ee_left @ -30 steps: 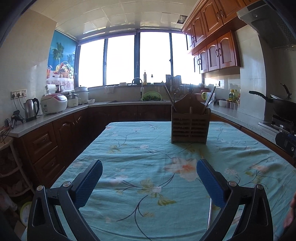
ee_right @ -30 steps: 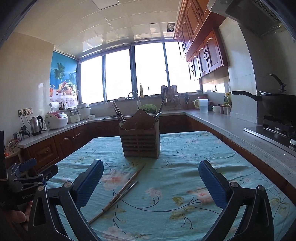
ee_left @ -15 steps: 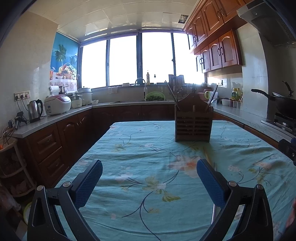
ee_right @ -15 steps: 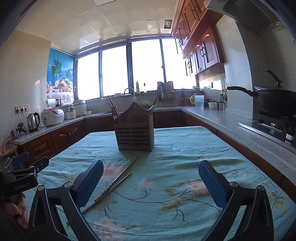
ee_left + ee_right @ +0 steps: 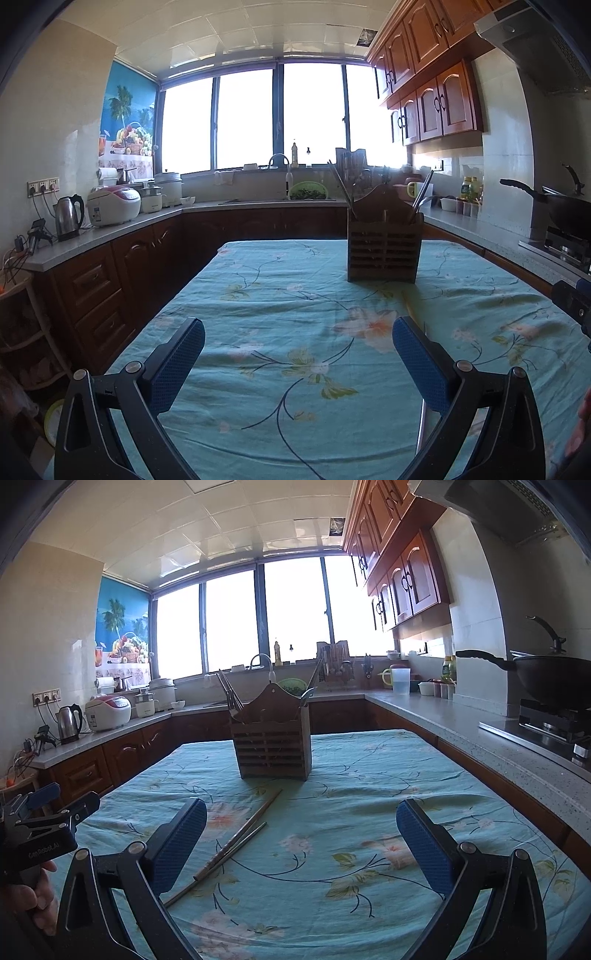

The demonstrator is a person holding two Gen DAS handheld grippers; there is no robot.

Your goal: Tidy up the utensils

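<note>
Teal floral cloth (image 5: 369, 775) is covering the table in both views, and it is lying wrinkled under everything. At the far left of the right wrist view a hand (image 5: 33, 897) is gripping the black body of the left gripper (image 5: 55, 808), something the left wrist camera itself is not showing. Moving rightward in that view, a wooden chopstick (image 5: 258, 814) and a metal chopstick (image 5: 231, 851) are lying loose on the cloth, close beside each other and slanting from lower left to upper right, just right of the right gripper's left blue pad (image 5: 181, 840). The left wrist view is showing only a thin metal rod at its lower right, mostly hidden behind a finger, so what it is cannot be told. Beyond the chopsticks, the wooden utensil holder (image 5: 271, 746) is standing upright near the far middle of the table, slatted in front and peaked at the back, with chopsticks leaning out on its left and a metal utensil poking out on its right. In the left wrist view the same holder (image 5: 382, 245) is sitting to the right of centre. The left gripper (image 5: 297, 354) is hovering over bare cloth with its jaws spread wide and nothing between them. The right gripper (image 5: 301, 834) is likewise hanging with jaws wide apart and nothing held, well short of the holder. On the far right, a dark wok (image 5: 554, 679) is resting on the stove.
</note>
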